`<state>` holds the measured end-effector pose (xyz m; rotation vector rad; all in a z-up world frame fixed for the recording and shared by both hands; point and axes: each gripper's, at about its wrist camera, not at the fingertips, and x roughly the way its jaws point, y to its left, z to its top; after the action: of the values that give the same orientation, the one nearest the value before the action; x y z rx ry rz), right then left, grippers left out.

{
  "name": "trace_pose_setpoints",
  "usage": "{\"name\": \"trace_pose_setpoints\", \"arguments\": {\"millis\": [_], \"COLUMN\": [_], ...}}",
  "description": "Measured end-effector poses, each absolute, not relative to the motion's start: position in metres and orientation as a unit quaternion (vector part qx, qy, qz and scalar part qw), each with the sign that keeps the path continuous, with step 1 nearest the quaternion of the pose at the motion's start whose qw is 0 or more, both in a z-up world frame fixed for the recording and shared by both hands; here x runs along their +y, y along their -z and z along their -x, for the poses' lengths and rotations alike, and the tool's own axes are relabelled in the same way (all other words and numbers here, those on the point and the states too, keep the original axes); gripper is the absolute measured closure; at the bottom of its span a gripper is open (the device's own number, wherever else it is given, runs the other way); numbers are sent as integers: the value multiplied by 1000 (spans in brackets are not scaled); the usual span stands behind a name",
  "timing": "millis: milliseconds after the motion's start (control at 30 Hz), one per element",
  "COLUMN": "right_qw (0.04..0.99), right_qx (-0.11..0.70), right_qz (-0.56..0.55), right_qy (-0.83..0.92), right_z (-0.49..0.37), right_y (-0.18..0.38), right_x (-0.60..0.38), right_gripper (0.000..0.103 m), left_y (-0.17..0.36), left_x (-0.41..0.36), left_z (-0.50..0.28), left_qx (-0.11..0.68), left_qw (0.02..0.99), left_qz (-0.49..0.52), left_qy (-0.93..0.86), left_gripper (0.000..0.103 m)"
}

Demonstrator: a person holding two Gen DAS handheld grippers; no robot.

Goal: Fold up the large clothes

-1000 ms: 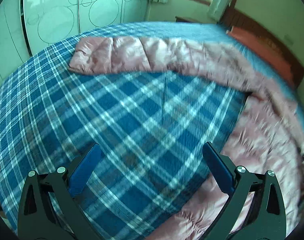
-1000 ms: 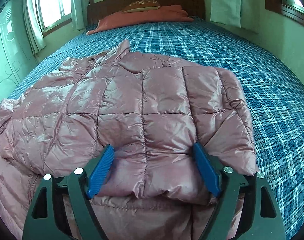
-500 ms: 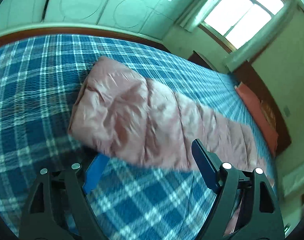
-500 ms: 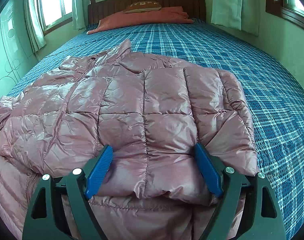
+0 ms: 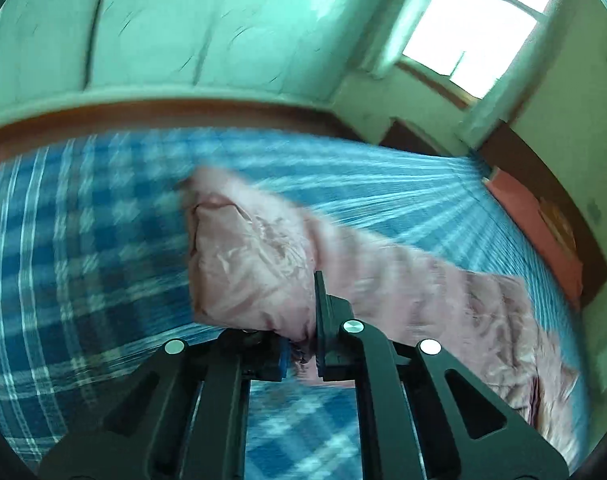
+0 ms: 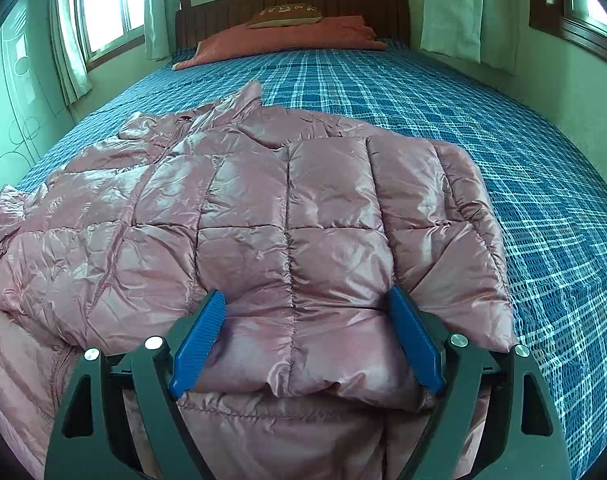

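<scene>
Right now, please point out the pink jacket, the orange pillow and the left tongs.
pink jacket (image 6: pixel 287 216): right wrist view, quilted folded panel.
orange pillow (image 6: pixel 287 40): right wrist view, middle, by the headboard.
left tongs (image 5: pixel 301 354): left wrist view, between the tips, shut on the sleeve.

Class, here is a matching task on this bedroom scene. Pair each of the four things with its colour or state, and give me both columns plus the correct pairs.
Things:
1. left hand-held gripper
2. right hand-held gripper
3. bedspread
4. folded blanket

Colour or state:
A. blue plaid
B. orange, lying at the headboard
C. shut on the sleeve of the pink puffer jacket
D. open, fingers spread over the jacket

Pairs: 1-C, 2-D, 3-A, 4-B
</scene>
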<state>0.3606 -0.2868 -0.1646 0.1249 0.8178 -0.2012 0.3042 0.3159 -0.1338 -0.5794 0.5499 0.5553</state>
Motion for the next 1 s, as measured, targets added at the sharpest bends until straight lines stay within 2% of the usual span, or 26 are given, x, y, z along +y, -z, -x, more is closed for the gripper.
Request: {"name": "trace_pose_setpoints", "arguments": {"millis": [133,333,533,767,800,833,867,900,933,1000], "right_qw": [911,911,911,911,911,911,911,911,911,910], "right_qx": [396,396,395,395,395,395,395,395,395,396], "right_qz": [-61,-61,-61,-62,-62,-62,-62,-62,-61,-61], "right_qy": [98,99,100,102,102,102,102,103,103,103], "right_z": [-361,-361,-361,-360,-360,-360,-360,-360,-361,-361], "right_y": [165,164,165,164,164,165,165,165,166,165], "right_x": [-287,-287,-287,-287,-287,-287,-287,-286,-286,-286], "right_gripper": [21,21,21,21,21,21,21,21,21,21], "left_y": [103,85,99,140,145,149,151,150,145,142], "left_x": [246,106,-31,-121,-130,-138,-145,-147,-145,-150], "left_z": [-341,-407,-428,-413,-411,-395,-392,-392,-384,-374], "left_qx": [252,269,287,336,341,342,343,339,333,323], "left_qw": [923,952,957,939,937,936,935,936,939,940], "left_qz": [208,121,31,-20,-26,-30,-34,-35,-36,-44], "left_qy": [-203,-80,12,67,70,74,81,81,82,97], "left_gripper": [95,96,95,94,90,78,57,48,41,41]}}
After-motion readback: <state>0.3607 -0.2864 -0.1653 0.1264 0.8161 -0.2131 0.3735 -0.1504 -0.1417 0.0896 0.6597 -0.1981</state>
